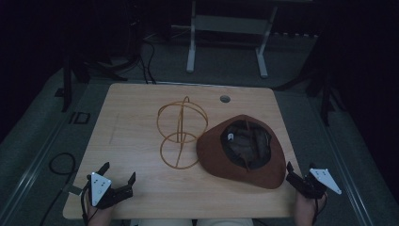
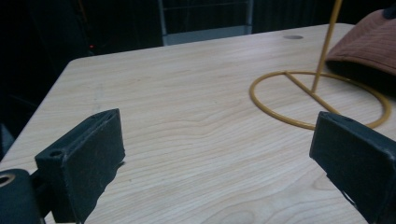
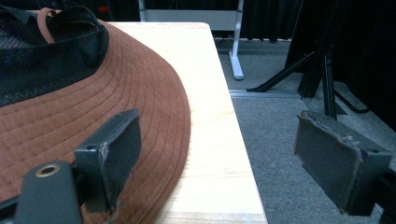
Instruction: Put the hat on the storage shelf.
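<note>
A gold wire hat stand point(image 1: 181, 132) stands in the middle of the wooden table point(image 1: 131, 117). A brown brimmed hat point(image 1: 244, 150) lies crown-down just right of it, dark lining up, its brim touching the stand's base ring. My left gripper point(image 1: 119, 171) hovers open at the table's near left corner with nothing between its fingers. In the left gripper view, the left gripper point(image 2: 217, 140) faces the stand point(image 2: 325, 46) and the hat's edge point(image 2: 369, 42). My right gripper point(image 1: 299, 167) is open at the near right corner. In the right gripper view, the right gripper point(image 3: 224, 140) has one jaw over the hat's brim point(image 3: 70, 121) and the other past the table edge.
A round cable hole point(image 1: 225, 99) sits near the table's far edge. Behind the table stands a white-legged frame point(image 1: 226, 42) on the grey floor. A cable loop point(image 1: 61, 165) lies on the floor at the left, and dark stand legs point(image 1: 324, 94) rise at the right.
</note>
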The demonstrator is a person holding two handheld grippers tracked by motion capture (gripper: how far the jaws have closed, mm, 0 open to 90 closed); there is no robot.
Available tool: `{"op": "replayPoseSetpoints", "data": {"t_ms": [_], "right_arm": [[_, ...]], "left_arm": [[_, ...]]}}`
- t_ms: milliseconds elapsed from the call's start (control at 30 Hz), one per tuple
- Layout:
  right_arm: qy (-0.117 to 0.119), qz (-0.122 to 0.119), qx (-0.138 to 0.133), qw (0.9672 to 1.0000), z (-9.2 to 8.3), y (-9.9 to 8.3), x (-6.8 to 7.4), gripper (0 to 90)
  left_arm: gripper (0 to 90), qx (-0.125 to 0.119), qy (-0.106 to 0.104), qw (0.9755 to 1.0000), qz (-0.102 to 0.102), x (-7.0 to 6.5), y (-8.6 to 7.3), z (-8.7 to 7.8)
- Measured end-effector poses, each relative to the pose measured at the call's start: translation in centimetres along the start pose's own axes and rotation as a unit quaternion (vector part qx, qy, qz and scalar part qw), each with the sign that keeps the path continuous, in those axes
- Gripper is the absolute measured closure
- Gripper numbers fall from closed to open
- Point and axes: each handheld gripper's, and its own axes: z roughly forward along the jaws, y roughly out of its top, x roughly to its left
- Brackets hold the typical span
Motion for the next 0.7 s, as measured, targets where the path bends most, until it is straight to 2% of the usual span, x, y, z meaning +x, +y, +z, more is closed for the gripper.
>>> {"op": "replayPoseSetpoints", "data": {"t_ms": [100,233,300,400,500,600,633,700], "right_arm": [[0.002,0.002,0.001,1.0,0.0,0.0,0.0,15.1],[0.02,-0.005,-0.001,0.9998,0.0,0.0,0.0,15.1],[0.024,-0.005,0.004,0.9997,0.0,0.0,0.0,15.2],[0.024,0.0,0.019,0.9995,-0.1,0.2,0.0,15.1],[0.041,0.024,0.027,0.9985,-0.5,1.1,0.1,14.2],[0.059,0.025,0.031,0.9974,-1.0,2.5,0.6,14.2],[0.063,0.02,0.037,0.9972,-1.1,3.1,0.9,14.2],[0.076,0.012,0.044,0.9961,-1.1,4.2,1.5,14.3]], "left_arm": [[3.2,0.001,-0.001,1.0,0.0,-0.1,0.0,0.0],[3.0,0.002,0.001,1.0,-0.002,-0.2,0.2,-0.1],[2.8,0.003,0.001,1.0,-0.002,-0.2,0.2,-0.1],[2.5,0.005,-0.001,0.9999,-0.014,-0.3,0.4,-0.2],[2.4,0.004,-0.004,0.9997,-0.025,-0.5,0.6,-0.3],[2.5,0.0,-0.011,0.9994,-0.034,-0.7,0.7,-0.3],[2.5,0.003,-0.021,0.9991,-0.037,-0.8,0.7,-0.2],[2.5,0.007,-0.025,0.9988,-0.041,-0.9,0.7,-0.2]]}}
